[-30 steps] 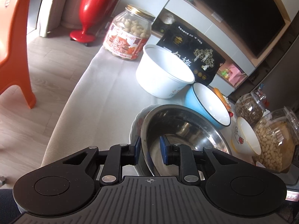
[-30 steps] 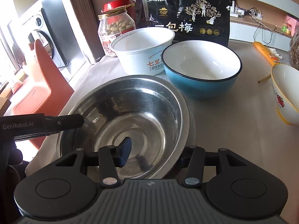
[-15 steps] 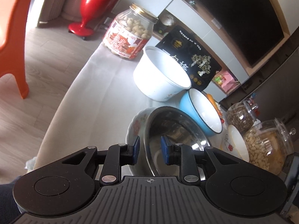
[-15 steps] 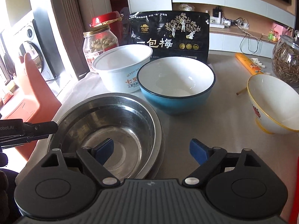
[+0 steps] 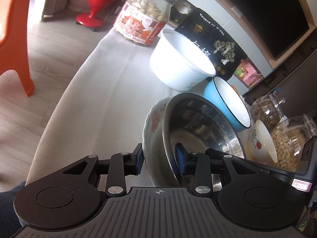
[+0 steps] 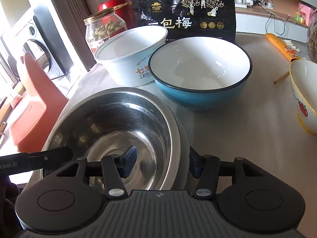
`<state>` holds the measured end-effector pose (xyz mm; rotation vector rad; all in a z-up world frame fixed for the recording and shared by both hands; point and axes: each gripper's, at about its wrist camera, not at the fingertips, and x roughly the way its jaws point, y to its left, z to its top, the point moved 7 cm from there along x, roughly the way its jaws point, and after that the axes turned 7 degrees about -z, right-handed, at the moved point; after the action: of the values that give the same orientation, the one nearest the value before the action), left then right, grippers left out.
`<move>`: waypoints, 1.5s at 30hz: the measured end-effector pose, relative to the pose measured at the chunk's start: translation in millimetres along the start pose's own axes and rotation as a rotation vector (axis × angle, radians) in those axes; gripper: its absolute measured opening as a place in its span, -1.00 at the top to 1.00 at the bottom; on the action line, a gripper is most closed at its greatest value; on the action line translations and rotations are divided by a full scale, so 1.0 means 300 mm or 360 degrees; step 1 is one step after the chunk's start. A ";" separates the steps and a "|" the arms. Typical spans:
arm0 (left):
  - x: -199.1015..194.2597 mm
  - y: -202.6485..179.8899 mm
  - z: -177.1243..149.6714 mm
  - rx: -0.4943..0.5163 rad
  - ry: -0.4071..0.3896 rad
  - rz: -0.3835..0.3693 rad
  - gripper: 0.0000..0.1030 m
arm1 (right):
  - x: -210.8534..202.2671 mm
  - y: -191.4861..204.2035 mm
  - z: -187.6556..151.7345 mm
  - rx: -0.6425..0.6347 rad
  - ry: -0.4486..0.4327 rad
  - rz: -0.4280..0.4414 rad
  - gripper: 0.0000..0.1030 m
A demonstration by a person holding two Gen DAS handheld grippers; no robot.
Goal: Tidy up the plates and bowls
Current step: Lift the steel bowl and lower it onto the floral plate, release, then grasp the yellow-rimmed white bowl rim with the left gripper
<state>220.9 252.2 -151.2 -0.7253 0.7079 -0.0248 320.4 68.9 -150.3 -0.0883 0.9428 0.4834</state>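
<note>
A steel bowl (image 5: 198, 130) (image 6: 118, 123) sits nested in a white floral bowl (image 5: 153, 123) (image 6: 183, 138) on the cloth-covered table. My left gripper (image 5: 160, 159) straddles the near walls of both bowls. One pad is outside the floral bowl, the other inside the steel one. Its jaws are opening, and I see no clear squeeze. My right gripper (image 6: 162, 163) is closing on the stack's right rim, with one pad against the steel inside and one against the outer bowl. The left gripper's finger (image 6: 49, 156) reaches in over the stack's left rim.
Behind the stack stand a blue bowl (image 6: 200, 67), a white tub (image 6: 128, 59) and a black snack bag (image 6: 188, 10). A yellow-rimmed small bowl (image 6: 303, 95) is on the right. Jars of nuts (image 5: 142, 19) (image 5: 287, 144) flank them. An orange chair (image 5: 13, 29) stands past the table's left edge.
My left jaws have widened and sunk, and now span the floral bowl as well as the steel one. My right jaws swung wide open, then came back in around the stack's rim.
</note>
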 end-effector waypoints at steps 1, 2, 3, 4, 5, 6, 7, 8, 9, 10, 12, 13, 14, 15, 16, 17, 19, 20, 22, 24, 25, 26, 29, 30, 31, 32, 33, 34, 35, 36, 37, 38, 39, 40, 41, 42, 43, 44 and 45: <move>-0.002 0.001 0.000 -0.0008 -0.0001 0.0002 0.28 | -0.001 0.002 -0.006 0.0004 0.0001 -0.0011 -0.01; -0.005 0.004 0.002 -0.0025 -0.0001 0.0005 0.31 | -0.005 0.007 -0.012 0.0006 0.0001 -0.0026 0.00; -0.010 0.007 0.006 -0.0042 -0.0002 0.0014 0.36 | -0.011 0.015 -0.018 0.0007 0.0006 -0.0040 0.00; -0.020 0.015 0.014 -0.0063 -0.0007 0.0048 0.37 | -0.018 0.025 -0.025 0.0011 0.0012 -0.0031 0.00; -0.031 0.023 0.021 -0.0072 -0.0019 0.0092 0.37 | -0.027 0.037 -0.034 0.0013 0.0014 0.0004 0.00; -0.040 0.030 0.027 -0.0078 -0.0032 0.0133 0.38 | -0.033 0.050 -0.043 0.0007 0.0022 0.0051 0.00; -0.048 0.036 0.032 -0.0076 -0.0046 0.0164 0.38 | -0.032 0.063 -0.052 0.0005 0.0040 0.0092 0.00; -0.055 0.043 0.035 -0.0071 -0.0056 0.0189 0.38 | -0.028 0.074 -0.061 0.0001 0.0050 0.0114 0.01; -0.057 0.045 0.035 -0.0073 -0.0054 0.0195 0.40 | -0.029 0.085 -0.067 -0.0020 0.0027 0.0108 0.01; -0.059 0.045 0.033 -0.0074 -0.0053 0.0199 0.41 | -0.028 0.094 -0.072 -0.0052 0.0008 0.0083 0.01; -0.068 0.039 0.032 -0.0068 -0.0073 0.0223 0.42 | -0.028 0.102 -0.074 -0.0088 -0.0014 0.0062 0.00; -0.081 0.033 0.038 -0.0059 -0.0117 0.0244 0.42 | -0.029 0.101 -0.074 -0.0091 -0.0015 0.0070 -0.01; -0.098 0.023 0.046 -0.0044 -0.0173 0.0265 0.42 | -0.031 0.097 -0.072 -0.0087 -0.0012 0.0087 -0.01; -0.126 0.005 0.062 -0.0015 -0.0265 0.0274 0.44 | -0.040 0.089 -0.067 -0.0076 -0.0019 0.0110 -0.01; -0.154 -0.020 0.078 0.0014 -0.0354 0.0246 0.45 | -0.065 0.074 -0.055 -0.0065 -0.0061 0.0126 -0.01; -0.189 -0.058 0.100 0.0049 -0.0464 0.0211 0.45 | -0.092 0.059 -0.043 -0.0065 -0.0111 0.0126 -0.01; -0.228 -0.148 0.139 0.0141 -0.0592 0.0184 0.45 | -0.196 -0.006 -0.006 -0.0089 -0.0287 0.0080 -0.01; -0.224 -0.204 0.154 0.0193 -0.0599 0.0147 0.45 | -0.245 -0.050 0.010 -0.0090 -0.0363 0.0042 -0.01; -0.153 -0.325 0.161 0.0260 -0.0456 -0.0002 0.45 | -0.328 -0.159 0.031 -0.0042 -0.0474 -0.0049 -0.07; -0.024 -0.436 0.132 0.0234 -0.0201 -0.0185 0.44 | -0.392 -0.338 0.047 0.0118 -0.0523 -0.0185 -0.08; 0.059 -0.491 0.106 0.0188 -0.0058 -0.0267 0.44 | -0.405 -0.411 0.048 0.0196 -0.0520 -0.0235 -0.08; 0.136 -0.542 0.079 0.0151 0.0054 -0.0338 0.45 | -0.414 -0.516 0.047 0.0309 -0.0504 -0.0295 -0.08; 0.337 -0.669 0.023 0.0107 0.0262 -0.0432 0.45 | -0.403 -0.745 0.022 0.0579 -0.0415 -0.0405 -0.08; 0.406 -0.707 0.006 0.0113 0.0320 -0.0431 0.45 | -0.396 -0.794 0.016 0.0653 -0.0388 -0.0413 -0.08; 0.460 -0.739 -0.005 0.0117 0.0359 -0.0434 0.45 | -0.383 -0.844 0.010 0.0730 -0.0360 -0.0395 -0.08; 0.499 -0.765 -0.014 0.0117 0.0375 -0.0433 0.45 | -0.373 -0.868 0.009 0.0765 -0.0344 -0.0372 -0.08; 0.532 -0.786 -0.018 0.0130 0.0372 -0.0427 0.44 | -0.352 -0.896 0.009 0.0802 -0.0320 -0.0355 -0.08; 0.562 -0.803 -0.025 0.0158 0.0362 -0.0392 0.44 | -0.331 -0.916 0.014 0.0825 -0.0298 -0.0357 -0.08; 0.585 -0.818 -0.031 0.0191 0.0348 -0.0327 0.44 | -0.311 -0.930 0.018 0.0830 -0.0278 -0.0356 -0.08; 0.606 -0.825 -0.034 0.0229 0.0334 -0.0268 0.44 | -0.286 -0.936 0.023 0.0824 -0.0255 -0.0357 -0.08; 0.625 -0.830 -0.034 0.0272 0.0321 -0.0208 0.44 | -0.263 -0.942 0.028 0.0821 -0.0232 -0.0364 -0.08; 0.641 -0.829 -0.036 0.0296 0.0313 -0.0160 0.44 | -0.244 -0.945 0.031 0.0814 -0.0216 -0.0367 -0.08; 0.657 -0.823 -0.037 0.0315 0.0309 -0.0112 0.44 | -0.224 -0.944 0.038 0.0800 -0.0205 -0.0364 -0.08; 0.671 -0.817 -0.040 0.0322 0.0308 -0.0092 0.44 | -0.209 -0.947 0.042 0.0788 -0.0194 -0.0362 -0.08; 0.684 -0.810 -0.044 0.0323 0.0314 -0.0084 0.44 | -0.191 -0.947 0.050 0.0775 -0.0182 -0.0363 -0.08; 0.707 -0.802 -0.046 0.0313 0.0337 -0.0085 0.44 | -0.174 -0.943 0.054 0.0759 -0.0171 -0.0367 -0.07; 0.728 -0.797 -0.051 0.0298 0.0359 -0.0099 0.44 | -0.159 -0.940 0.057 0.0747 -0.0163 -0.0372 -0.07; 0.752 -0.792 -0.057 0.0280 0.0386 -0.0118 0.44 | -0.146 -0.935 0.060 0.0740 -0.0150 -0.0377 -0.05; 0.779 -0.789 -0.062 0.0262 0.0423 -0.0139 0.44 | -0.129 -0.931 0.062 0.0740 -0.0140 -0.0372 0.00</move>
<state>440.5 1.7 -151.9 -0.5997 0.9157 -0.2602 437.2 -188.6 -146.0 0.2402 0.9239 0.0446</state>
